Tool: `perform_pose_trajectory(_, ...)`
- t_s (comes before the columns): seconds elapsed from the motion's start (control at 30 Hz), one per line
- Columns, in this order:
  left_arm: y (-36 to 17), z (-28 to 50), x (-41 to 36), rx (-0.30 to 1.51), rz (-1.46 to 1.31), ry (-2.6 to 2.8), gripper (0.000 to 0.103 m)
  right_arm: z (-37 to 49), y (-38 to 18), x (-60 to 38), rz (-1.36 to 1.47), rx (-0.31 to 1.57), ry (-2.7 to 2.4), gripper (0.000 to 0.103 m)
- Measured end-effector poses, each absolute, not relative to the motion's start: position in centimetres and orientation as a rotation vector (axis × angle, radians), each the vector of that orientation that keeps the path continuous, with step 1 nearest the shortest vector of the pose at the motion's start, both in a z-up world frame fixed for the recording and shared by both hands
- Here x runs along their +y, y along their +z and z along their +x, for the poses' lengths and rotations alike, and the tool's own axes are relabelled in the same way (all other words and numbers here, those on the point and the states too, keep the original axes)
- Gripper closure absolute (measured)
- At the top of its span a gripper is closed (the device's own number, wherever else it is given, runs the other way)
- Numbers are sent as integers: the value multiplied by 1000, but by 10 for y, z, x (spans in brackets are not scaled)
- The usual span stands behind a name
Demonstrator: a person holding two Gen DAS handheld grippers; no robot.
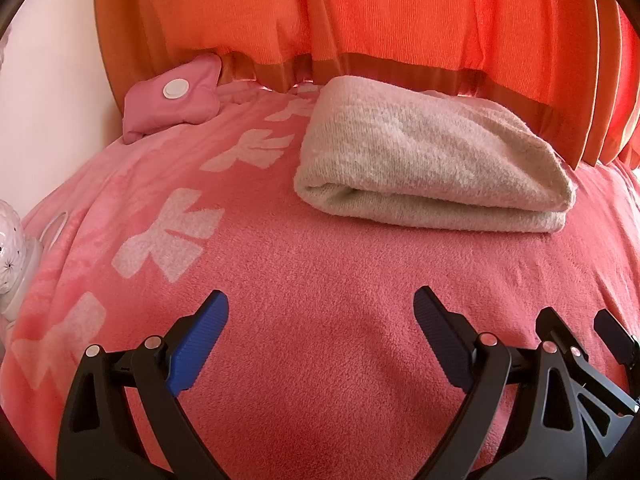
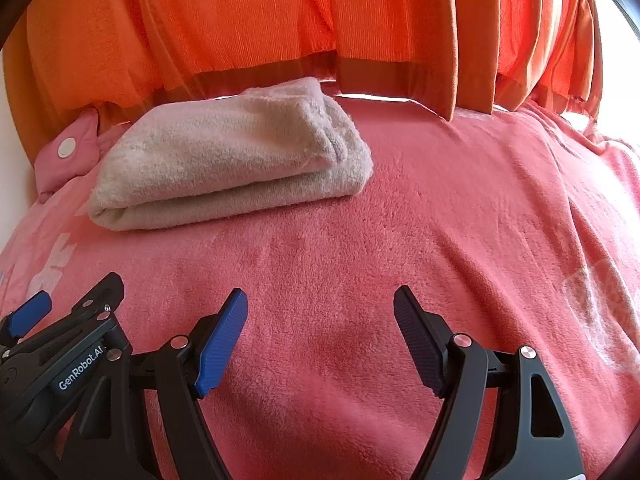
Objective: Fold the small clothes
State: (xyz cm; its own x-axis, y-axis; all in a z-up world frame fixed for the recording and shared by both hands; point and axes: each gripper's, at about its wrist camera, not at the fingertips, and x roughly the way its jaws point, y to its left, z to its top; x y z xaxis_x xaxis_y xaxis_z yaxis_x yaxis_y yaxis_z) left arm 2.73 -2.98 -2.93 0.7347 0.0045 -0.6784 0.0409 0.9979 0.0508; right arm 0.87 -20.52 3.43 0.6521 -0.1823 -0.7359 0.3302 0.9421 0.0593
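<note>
**Folded towel rests at the far side of the pink blanket, both tongs released**

A beige towel (image 1: 432, 168) lies folded into a thick, flat bundle on a pink fleece blanket (image 1: 320, 280), near the far edge where orange curtains (image 1: 360, 12) hang down. Its rounded fold faces the cameras, and the layered ends show at the right in the right wrist view (image 2: 240, 160).

The left gripper (image 1: 321, 304) hovers over bare blanket, well short of the towel, its blue-padded fingers (image 1: 200, 344) spread wide with nothing between them. The right gripper (image 2: 321, 300) sits just beside it, likewise spread and holding nothing.

A small pink pouch (image 1: 172, 96) with a white round disc, perhaps a button, lies at the far left by the curtain hem, apart from the towel. White bow shapes pattern the blanket's left side.
</note>
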Motion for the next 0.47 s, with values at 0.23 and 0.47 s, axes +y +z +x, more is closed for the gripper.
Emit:
perform_pose_trajectory(0.23,-29,26,-31,743,64,-20,13,8,35,-204,186,809,-299,30)
perform_pose_trajectory(0.47,-29,27,-34,747,66,-43,19,7,37,-206,203,798,-293,30)
